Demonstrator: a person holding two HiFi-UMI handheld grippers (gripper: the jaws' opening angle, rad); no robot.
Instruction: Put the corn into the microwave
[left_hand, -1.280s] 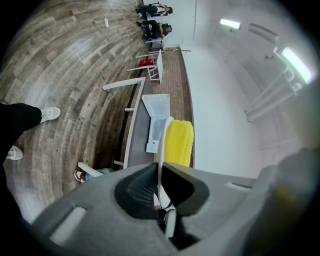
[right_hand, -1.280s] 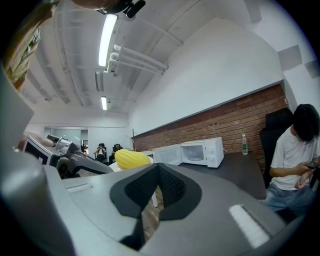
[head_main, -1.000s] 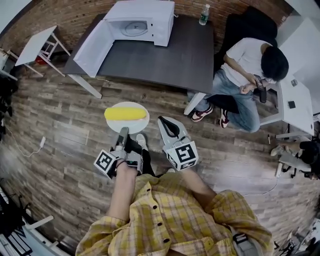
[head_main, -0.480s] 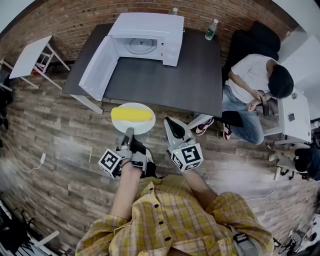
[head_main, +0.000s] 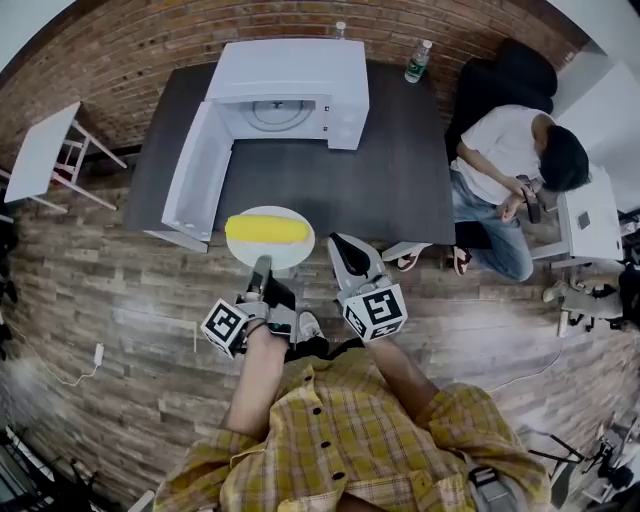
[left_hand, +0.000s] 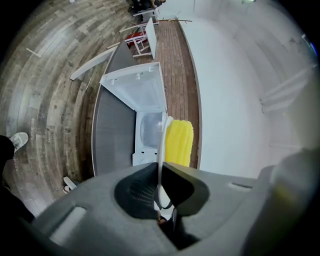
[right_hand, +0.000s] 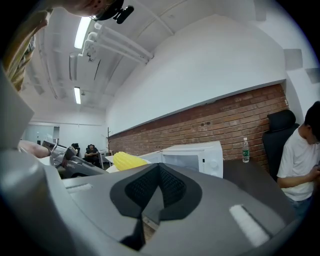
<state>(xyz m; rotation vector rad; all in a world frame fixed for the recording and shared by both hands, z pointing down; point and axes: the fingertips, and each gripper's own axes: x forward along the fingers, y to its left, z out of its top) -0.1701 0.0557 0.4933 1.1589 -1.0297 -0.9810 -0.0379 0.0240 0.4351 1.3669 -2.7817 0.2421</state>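
Note:
A yellow corn cob (head_main: 266, 230) lies on a white plate (head_main: 290, 252) held out over the near edge of the dark table (head_main: 400, 170). My left gripper (head_main: 262, 266) is shut on the plate's near rim; in the left gripper view the plate (left_hand: 161, 150) stands edge-on between the jaws with the corn (left_hand: 179, 142) beside it. The white microwave (head_main: 290, 95) sits at the table's far side, its door (head_main: 195, 180) swung open to the left and the cavity showing. My right gripper (head_main: 345, 250) hangs right of the plate, shut and holding nothing; from it I see the corn (right_hand: 127, 160) and microwave (right_hand: 192, 156).
A person in a white shirt (head_main: 510, 160) sits on a chair at the table's right end. A water bottle (head_main: 415, 60) stands at the table's far right corner. A small white table (head_main: 40, 150) stands at far left on the wood floor.
Both grippers and the plate with the corn have come forward to the table's near edge. The microwave and table now sit closer and more central in the head view.

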